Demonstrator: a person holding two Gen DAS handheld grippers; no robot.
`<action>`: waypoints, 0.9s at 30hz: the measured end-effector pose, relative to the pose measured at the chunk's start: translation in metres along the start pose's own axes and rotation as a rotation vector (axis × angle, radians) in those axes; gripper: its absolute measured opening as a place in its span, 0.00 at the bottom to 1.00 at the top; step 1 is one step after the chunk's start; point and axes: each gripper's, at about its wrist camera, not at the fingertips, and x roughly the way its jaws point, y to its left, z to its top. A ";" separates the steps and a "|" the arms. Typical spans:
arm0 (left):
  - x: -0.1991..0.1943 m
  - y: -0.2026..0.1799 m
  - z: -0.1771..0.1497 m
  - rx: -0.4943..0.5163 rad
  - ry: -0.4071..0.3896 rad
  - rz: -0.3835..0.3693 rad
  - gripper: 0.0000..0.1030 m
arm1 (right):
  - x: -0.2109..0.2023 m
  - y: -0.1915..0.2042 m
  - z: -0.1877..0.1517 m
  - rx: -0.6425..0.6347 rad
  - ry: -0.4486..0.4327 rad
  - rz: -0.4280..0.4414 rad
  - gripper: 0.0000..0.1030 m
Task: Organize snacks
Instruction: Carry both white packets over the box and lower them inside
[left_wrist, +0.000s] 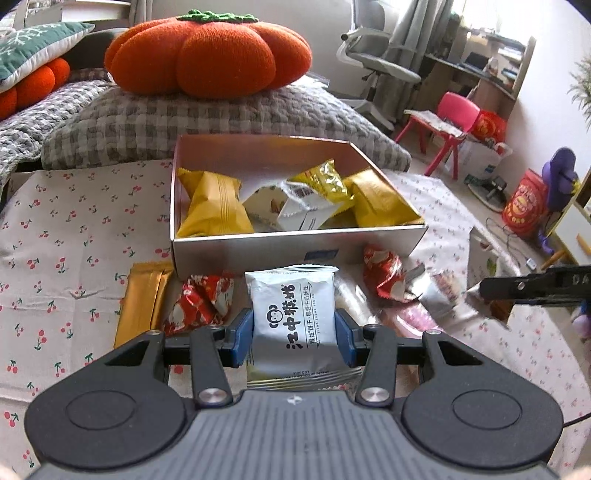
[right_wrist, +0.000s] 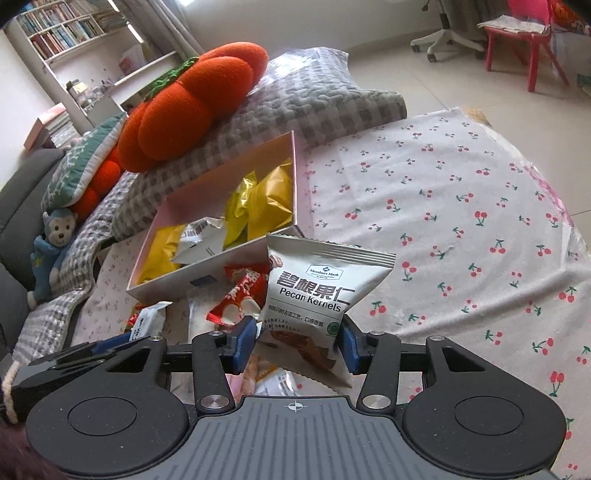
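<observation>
The open box (left_wrist: 295, 243) sits mid-frame in both views, already half full of yellow packets, so each carry wants to clear the near wall before anything drops in. The left gripper (left_wrist: 294, 341) is clamped on the silver biscuit packet (left_wrist: 293, 314), squarely between the pads. The right gripper (right_wrist: 298, 341) pinches the pecan kernels bag (right_wrist: 314, 291) low, probably by a corner.

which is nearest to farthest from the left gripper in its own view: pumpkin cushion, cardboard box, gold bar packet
From the left gripper:
1. gold bar packet, lying just to its left on the cloth
2. cardboard box, straight ahead
3. pumpkin cushion, behind the box on the grey quilt
</observation>
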 end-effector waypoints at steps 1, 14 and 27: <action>-0.001 0.001 0.002 -0.007 -0.003 -0.003 0.42 | 0.000 0.002 0.000 -0.003 -0.002 0.000 0.45; -0.004 0.004 0.034 -0.043 -0.059 -0.003 0.42 | 0.015 0.040 0.020 -0.033 -0.043 0.006 0.45; 0.017 0.027 0.055 -0.144 -0.099 0.107 0.42 | 0.041 0.052 0.051 0.002 -0.084 -0.043 0.45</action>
